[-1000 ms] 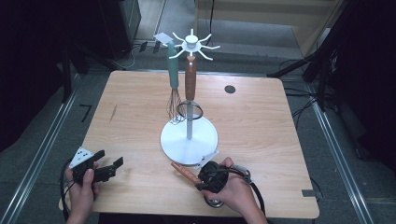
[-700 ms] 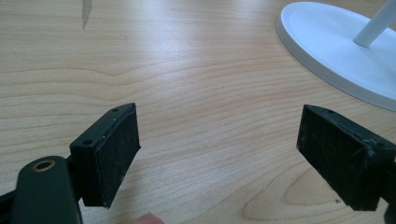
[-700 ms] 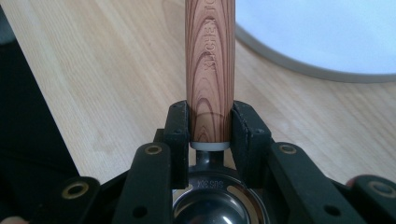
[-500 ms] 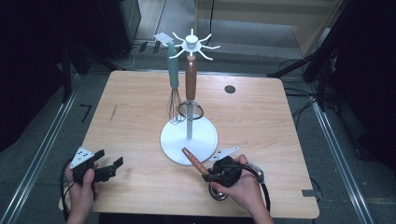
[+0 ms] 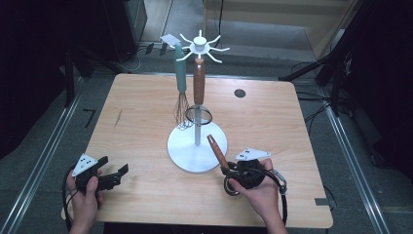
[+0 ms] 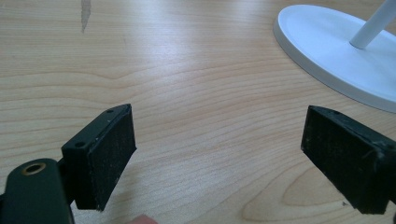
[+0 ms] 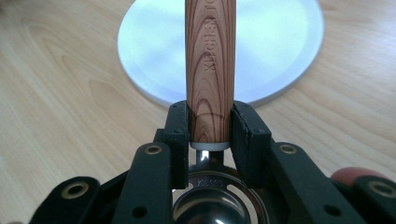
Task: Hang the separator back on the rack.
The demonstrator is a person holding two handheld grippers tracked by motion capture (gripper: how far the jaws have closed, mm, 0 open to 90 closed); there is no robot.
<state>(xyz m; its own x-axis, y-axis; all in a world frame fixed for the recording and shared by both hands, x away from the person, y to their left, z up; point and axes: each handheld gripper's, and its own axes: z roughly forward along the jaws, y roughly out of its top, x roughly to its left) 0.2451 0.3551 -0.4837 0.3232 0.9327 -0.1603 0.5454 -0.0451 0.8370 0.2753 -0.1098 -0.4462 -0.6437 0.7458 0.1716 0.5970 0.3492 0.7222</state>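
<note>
Wooden-handled utensil (image 5: 215, 149) tilts over the white stand base (image 5: 187, 159).

Right hand-held gripper (image 5: 228, 169) grips wooden-handled utensil (image 5: 215, 150) beside stand base (image 5: 187, 159).

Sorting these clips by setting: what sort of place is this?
Probably a lab or data-collection workspace, not a home kitchen. A bare wooden table stands on a grey floor with loose cables and dark equipment around it, and its sole prop is a white utensil stand.
</note>
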